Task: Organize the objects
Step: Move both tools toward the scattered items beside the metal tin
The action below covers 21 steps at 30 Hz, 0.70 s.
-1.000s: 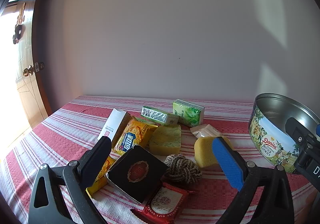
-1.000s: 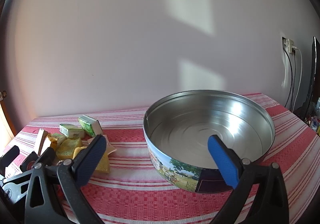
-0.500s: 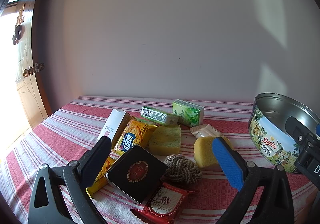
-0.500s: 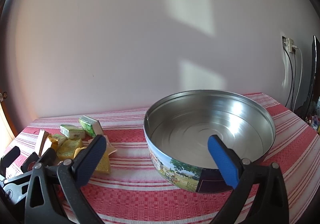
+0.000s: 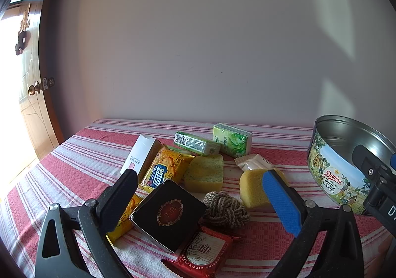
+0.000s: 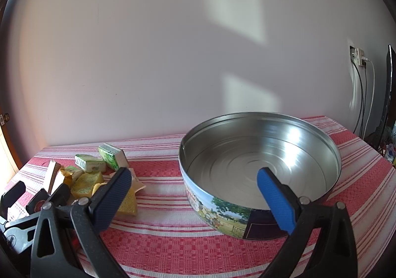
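A pile of small items lies on the red striped tablecloth [image 5: 81, 166]: a black box [image 5: 169, 213], a rope knot [image 5: 226, 208], two yellow sponges [image 5: 205, 172] [image 5: 255, 188], a yellow cracker pack [image 5: 164, 170], a white box [image 5: 141, 154], two green packs [image 5: 196, 143] [image 5: 232, 139] and a red sachet [image 5: 204, 253]. My left gripper [image 5: 200, 200] is open and empty above the black box. The empty round cookie tin [image 6: 259, 161] stands to the right. My right gripper [image 6: 195, 196] is open and empty before the tin's near wall.
A plain wall runs behind the table. A wooden door [image 5: 27, 94] is at the far left. Cables and a socket [image 6: 358, 60] hang at the far right, beside a dark screen edge [image 6: 388, 94]. The tin also shows in the left wrist view [image 5: 331, 166].
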### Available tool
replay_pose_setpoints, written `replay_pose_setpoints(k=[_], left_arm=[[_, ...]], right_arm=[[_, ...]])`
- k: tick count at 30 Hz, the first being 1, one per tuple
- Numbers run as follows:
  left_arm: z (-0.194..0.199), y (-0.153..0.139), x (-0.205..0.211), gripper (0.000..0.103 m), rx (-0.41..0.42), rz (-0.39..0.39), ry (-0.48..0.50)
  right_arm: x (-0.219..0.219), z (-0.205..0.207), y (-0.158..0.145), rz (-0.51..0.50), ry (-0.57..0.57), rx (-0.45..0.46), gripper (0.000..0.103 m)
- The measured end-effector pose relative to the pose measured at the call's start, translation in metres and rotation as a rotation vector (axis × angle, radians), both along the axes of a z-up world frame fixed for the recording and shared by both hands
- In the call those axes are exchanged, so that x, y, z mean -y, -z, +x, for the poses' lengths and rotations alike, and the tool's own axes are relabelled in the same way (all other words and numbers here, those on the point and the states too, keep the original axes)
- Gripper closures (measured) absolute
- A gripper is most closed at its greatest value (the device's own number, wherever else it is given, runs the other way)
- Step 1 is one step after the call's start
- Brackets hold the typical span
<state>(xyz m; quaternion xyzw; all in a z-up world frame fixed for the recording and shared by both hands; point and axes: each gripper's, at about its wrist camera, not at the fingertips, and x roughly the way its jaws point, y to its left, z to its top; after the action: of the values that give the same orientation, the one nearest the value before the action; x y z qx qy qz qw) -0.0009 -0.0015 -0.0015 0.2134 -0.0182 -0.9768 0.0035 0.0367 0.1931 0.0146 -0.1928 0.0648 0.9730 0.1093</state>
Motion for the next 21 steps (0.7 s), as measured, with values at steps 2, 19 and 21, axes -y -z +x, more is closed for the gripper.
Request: replay_pose_setpoints(k=[2,19,21], left_arm=[[0.0,0.0,0.0,0.001,0.0,0.0,0.0],[0.0008,0.0,0.0019,0.001,0.005,0.014,0.016],[0.001,-0.0001,0.0037,0.001,0.008,0.023,0.022]], right_arm=[[0.0008,-0.0003,0.0003,0.0,-0.002,0.002,0.0],[0.0022,-0.0009,-0.0002,0.011,-0.006,0.002,0.0],[0.0036,-0.0021,-0.0001,0.018,-0.01,0.003,0.0]])
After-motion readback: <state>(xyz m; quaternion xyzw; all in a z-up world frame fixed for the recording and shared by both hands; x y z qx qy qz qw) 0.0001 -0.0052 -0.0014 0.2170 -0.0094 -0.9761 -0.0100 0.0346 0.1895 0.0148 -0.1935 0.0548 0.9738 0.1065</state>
